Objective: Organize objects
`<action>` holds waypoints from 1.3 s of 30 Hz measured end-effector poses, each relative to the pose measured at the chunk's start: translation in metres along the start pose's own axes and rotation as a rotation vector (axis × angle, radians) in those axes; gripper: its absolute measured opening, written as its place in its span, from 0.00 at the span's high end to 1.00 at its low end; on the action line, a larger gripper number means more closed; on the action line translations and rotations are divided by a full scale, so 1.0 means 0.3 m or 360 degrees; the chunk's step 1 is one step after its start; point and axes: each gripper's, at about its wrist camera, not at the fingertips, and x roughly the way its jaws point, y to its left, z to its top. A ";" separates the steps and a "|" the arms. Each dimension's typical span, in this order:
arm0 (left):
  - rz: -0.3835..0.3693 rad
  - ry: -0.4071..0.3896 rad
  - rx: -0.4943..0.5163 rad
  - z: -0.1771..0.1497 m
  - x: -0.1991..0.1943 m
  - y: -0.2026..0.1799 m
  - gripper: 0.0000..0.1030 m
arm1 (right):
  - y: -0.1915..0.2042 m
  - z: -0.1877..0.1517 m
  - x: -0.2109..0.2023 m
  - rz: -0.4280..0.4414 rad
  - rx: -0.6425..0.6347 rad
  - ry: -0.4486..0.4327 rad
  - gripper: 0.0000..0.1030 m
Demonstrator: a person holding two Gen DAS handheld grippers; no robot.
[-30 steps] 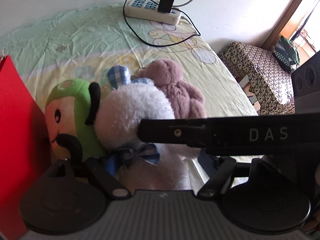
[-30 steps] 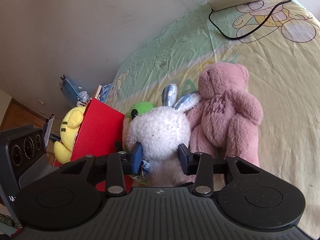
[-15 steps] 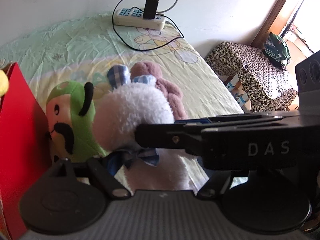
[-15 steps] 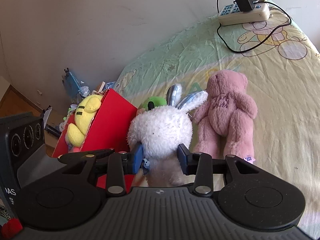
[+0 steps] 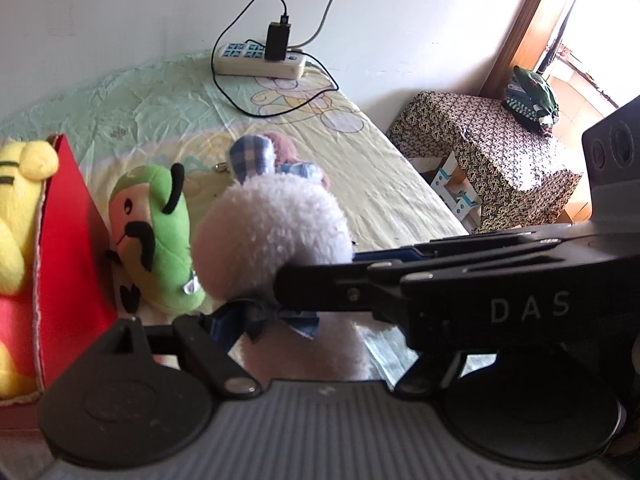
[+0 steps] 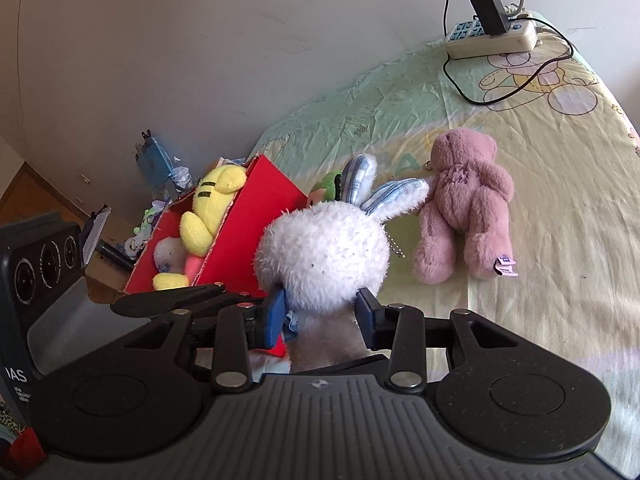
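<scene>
We've got a bed with a pale green and yellow cartoon sheet (image 6: 560, 208), and an open red cardboard box (image 6: 244, 236) at its edge with a yellow plush toy (image 6: 208, 208) inside. The right gripper (image 6: 320, 314) is clamped on the fluffy white plush bunny with checked ears (image 6: 324, 248), next to the box. Left gripper (image 5: 296, 320): can't tell, its fingers are hidden.
</scene>
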 end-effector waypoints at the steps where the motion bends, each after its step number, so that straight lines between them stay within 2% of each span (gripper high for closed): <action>1: -0.0001 -0.0015 0.0004 -0.004 -0.016 -0.001 0.26 | 0.013 -0.002 -0.008 0.0003 -0.0008 -0.0008 0.60; 10: -0.0008 -0.0156 0.0036 -0.043 -0.179 0.035 0.26 | 0.160 -0.020 -0.039 0.0019 -0.0102 -0.0069 0.60; 21: -0.0017 -0.0333 0.0039 -0.089 -0.410 0.164 0.26 | 0.375 -0.017 -0.003 0.0065 -0.0208 -0.0176 0.60; 32: 0.0080 -0.0443 0.0017 -0.130 -0.570 0.382 0.26 | 0.558 0.004 0.167 0.0145 -0.0309 -0.0215 0.60; 39: 0.0122 -0.0418 -0.0027 -0.143 -0.600 0.559 0.26 | 0.639 0.009 0.317 0.0151 -0.0310 -0.0179 0.60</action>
